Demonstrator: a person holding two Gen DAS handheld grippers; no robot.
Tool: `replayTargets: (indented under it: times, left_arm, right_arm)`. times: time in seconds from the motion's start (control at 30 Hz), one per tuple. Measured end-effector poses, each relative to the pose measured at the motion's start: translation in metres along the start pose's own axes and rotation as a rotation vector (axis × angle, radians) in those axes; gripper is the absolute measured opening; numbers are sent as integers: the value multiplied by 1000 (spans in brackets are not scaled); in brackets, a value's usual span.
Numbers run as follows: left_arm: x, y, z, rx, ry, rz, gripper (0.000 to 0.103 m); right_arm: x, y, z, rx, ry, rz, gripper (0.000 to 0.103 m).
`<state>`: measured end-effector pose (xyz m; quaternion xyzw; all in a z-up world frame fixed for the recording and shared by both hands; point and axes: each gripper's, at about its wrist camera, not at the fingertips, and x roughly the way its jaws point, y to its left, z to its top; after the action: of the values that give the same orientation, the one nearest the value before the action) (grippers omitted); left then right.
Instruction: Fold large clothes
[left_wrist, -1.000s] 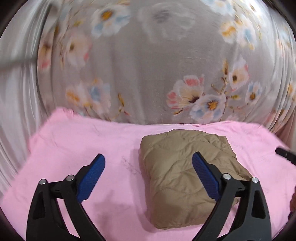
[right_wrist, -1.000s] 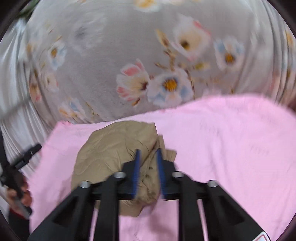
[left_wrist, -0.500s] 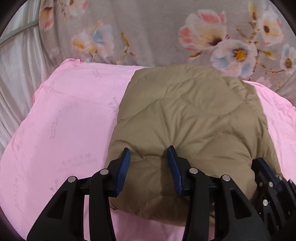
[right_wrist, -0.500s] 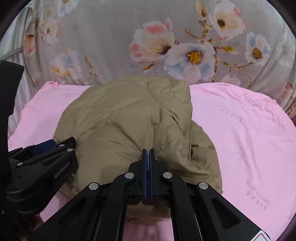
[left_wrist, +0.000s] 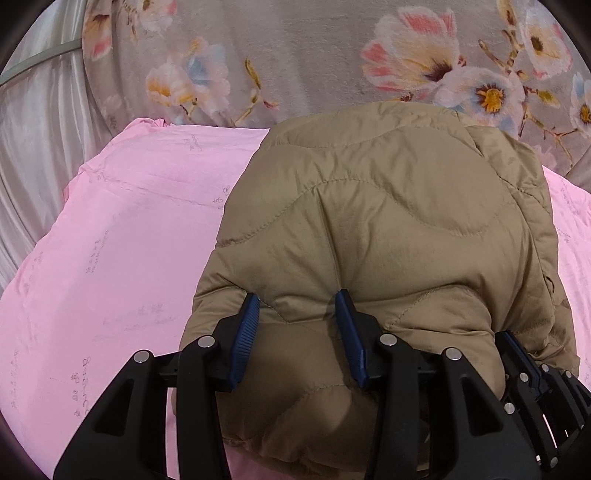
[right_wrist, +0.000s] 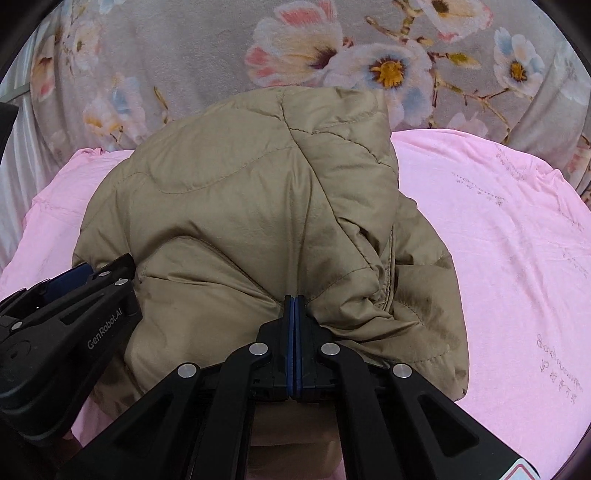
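Jacket (left_wrist: 388, 229) already a compact bundle on pink sheet (left_wrist: 122, 240); left gripper (left_wrist: 295, 332) half-open, clamping its puffy near edge, right gripper (right_wrist: 294, 314) pinched shut on a thin fold; probably final fold or placing left.

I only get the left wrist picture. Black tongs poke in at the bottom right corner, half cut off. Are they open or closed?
Observer: Closed. The right wrist view shows the right tongs with blue pads pressed together, pinching the brown jacket at its near edge.
Operator: Is the jacket tidy on that side?
Observer: Not quite. A creased flap sticks out to the right, lying on the pink sheet.
Operator: Anything written on the left tongs?
Observer: Yes, the left tongs carry white lettering on their side.
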<state>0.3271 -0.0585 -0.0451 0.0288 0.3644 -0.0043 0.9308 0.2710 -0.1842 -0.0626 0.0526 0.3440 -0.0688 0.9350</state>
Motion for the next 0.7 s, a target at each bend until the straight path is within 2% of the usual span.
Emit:
replayTargets:
  times: [0.27, 0.37, 0.4, 0.43, 0.47, 0.5, 0.57, 0.7]
  left_arm:
    - [1, -3, -3, 12, -35, 24, 42]
    - [-11, -3, -5, 50, -48, 24, 44]
    - [-18, -1, -6, 61, -43, 25, 53]
    - [-31, 4, -8, 62, -44, 34, 73]
    - [-39, 9, -10, 57, -45, 37, 82]
    - [-53, 17, -14, 42, -54, 26, 91]
    - [-71, 27, -24, 25, -60, 6, 92]
    - [-97, 36, -56, 34, -23, 8, 94]
  right_arm:
    - [2, -4, 1, 19, 6, 24, 0]
    - [-19, -8, -3, 9, -18, 5, 2]
    - [-31, -10, -6, 11, -28, 5, 6]
    - [-43, -11, -10, 13, -36, 3, 12]
    - [-56, -13, -16, 7, -37, -4, 22]
    - [-67, -14, -21, 2, -35, -8, 26]
    - [-90, -17, -35, 10, -38, -10, 43]
    - [-125, -23, -66, 10, -32, -49, 55]
